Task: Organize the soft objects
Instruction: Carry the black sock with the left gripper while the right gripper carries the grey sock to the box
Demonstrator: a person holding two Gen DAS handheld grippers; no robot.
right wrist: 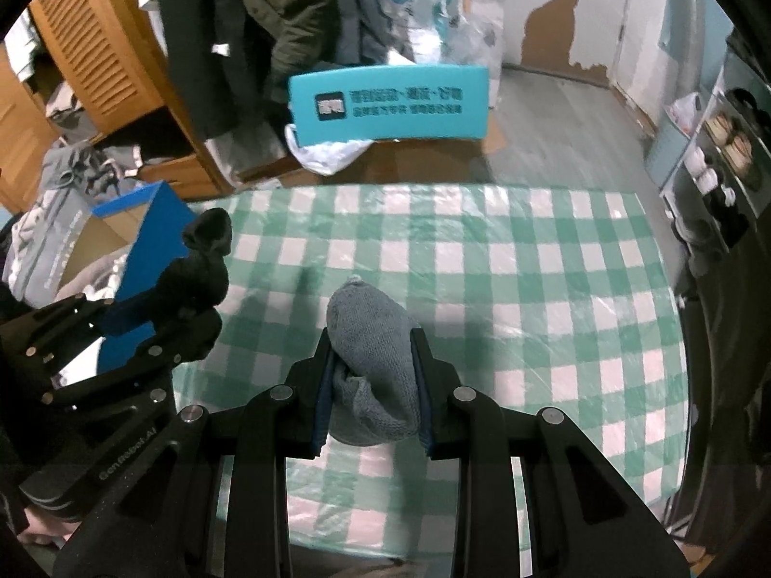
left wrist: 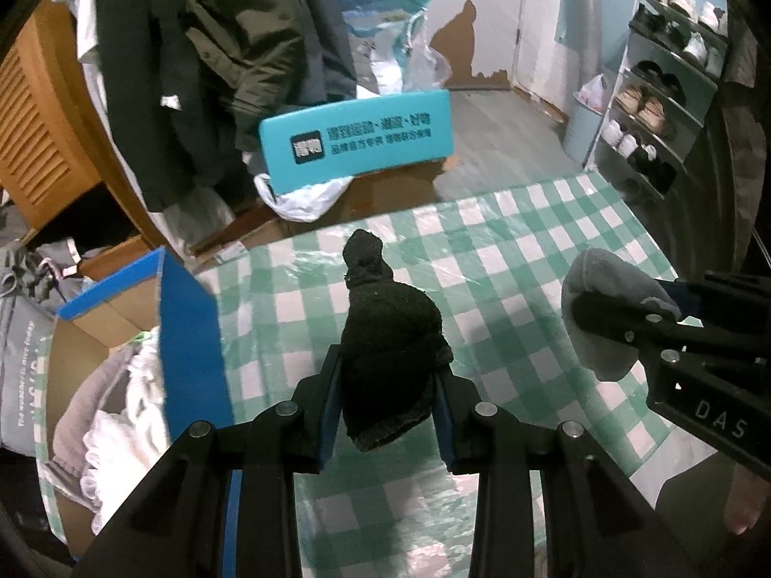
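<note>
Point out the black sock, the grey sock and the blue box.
Black sock [left wrist: 392, 332], left wrist view, its bundled middle.
Grey sock [right wrist: 373, 332], right wrist view, its bundled middle.
Blue box [left wrist: 192, 337], left wrist view, its blue side wall.

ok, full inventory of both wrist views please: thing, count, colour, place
rolled black knit sock: 1, black, held above the cloth
rolled grey knit sock: 1, grey, held above the cloth
checked plastic-covered tablecloth: 1, green and white, under both grippers
open cardboard box with blue sides: 1, blue and brown, at the cloth's left edge, soft white and grey items inside
teal printed sign board: 1, teal, on the floor behind
shoe rack: 1, pale, far right, several pairs
hanging dark coats: several, upper left
left gripper: 1, black, shut on the black sock
right gripper: 1, black, shut on the grey sock
</note>
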